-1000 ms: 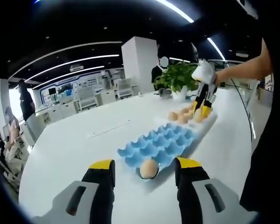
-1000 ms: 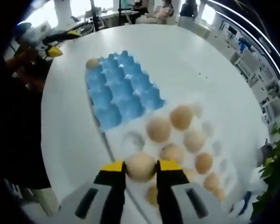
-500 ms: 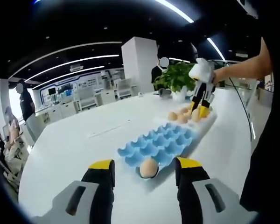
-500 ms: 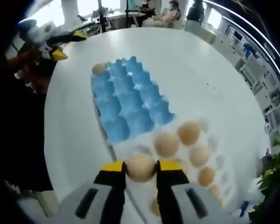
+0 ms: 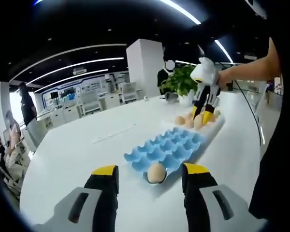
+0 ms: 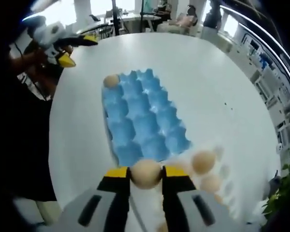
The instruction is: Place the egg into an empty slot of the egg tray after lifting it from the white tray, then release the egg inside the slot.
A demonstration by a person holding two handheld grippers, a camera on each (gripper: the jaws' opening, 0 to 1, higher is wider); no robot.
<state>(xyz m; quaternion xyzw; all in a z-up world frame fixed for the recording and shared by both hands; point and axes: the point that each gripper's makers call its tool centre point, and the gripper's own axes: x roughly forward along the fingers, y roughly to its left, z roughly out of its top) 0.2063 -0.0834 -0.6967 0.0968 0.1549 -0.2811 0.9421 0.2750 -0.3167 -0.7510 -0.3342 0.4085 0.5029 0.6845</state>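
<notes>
A white desk (image 5: 82,145) carries a blue egg tray (image 5: 166,147) just ahead of the left tool (image 5: 150,181), with a white tray (image 5: 210,126) touching its far end.

Egg tray (image 6: 142,121): plain blue. Eggs: tan-brown, including the egg (image 6: 145,173) between the right tongs (image 6: 146,175). Tong tips: yellow; bodies: grey and black. Desk (image 5: 87,145): white. White tray (image 6: 217,176): white. Plant (image 5: 181,79): green.

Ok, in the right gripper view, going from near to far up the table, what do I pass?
Right gripper shut on an egg → blue egg tray → lone egg in its far corner slot → left gripper.
</notes>
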